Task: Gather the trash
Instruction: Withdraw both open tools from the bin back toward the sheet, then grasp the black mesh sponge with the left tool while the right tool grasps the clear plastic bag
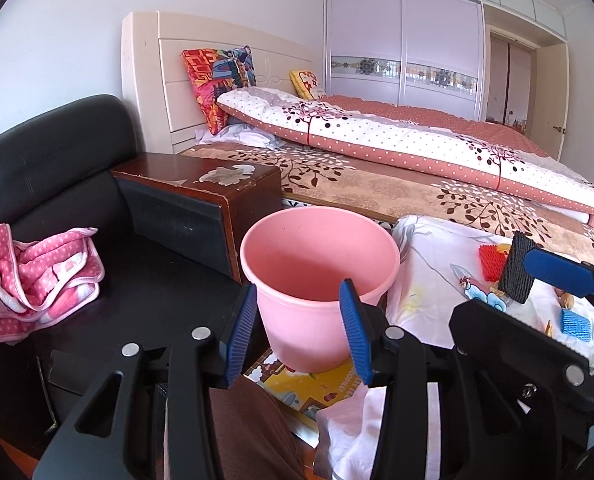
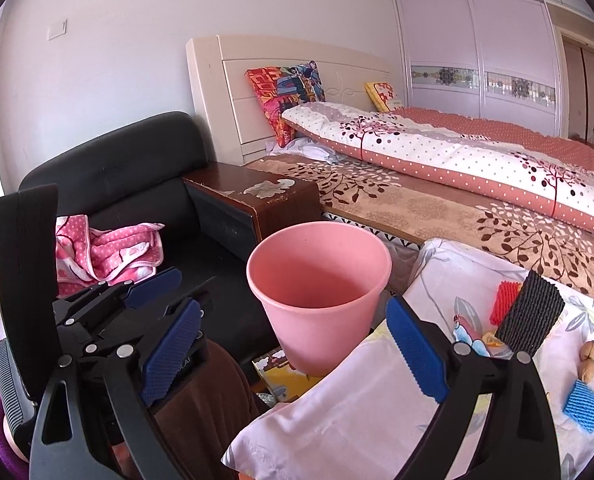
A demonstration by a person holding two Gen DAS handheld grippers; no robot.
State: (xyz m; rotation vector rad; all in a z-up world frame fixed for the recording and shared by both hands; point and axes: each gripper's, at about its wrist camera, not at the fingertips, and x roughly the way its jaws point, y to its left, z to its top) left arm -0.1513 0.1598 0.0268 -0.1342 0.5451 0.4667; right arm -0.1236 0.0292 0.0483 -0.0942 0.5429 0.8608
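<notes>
Black foam piece (image 2: 531, 312): light and soft; lies on the white sheet (image 2: 449, 272), right of the pink bin (image 2: 317, 280); take by its thin edges.
Left gripper (image 1: 303, 328): released, empty.
Right gripper (image 2: 293, 356): released, empty.

Bright, even daylight fills both views, with soft shadows. Focus is sharp. Fisheye bending and black vignetting mark the edges.

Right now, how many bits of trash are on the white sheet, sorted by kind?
Foam net pieces: 3 (black, red, blue)
Walnuts: 2 (one, another)
Small orange scrap by the black foam: 1
Total: 6
None is in the pink bin as far as its visible inside shows.
</notes>
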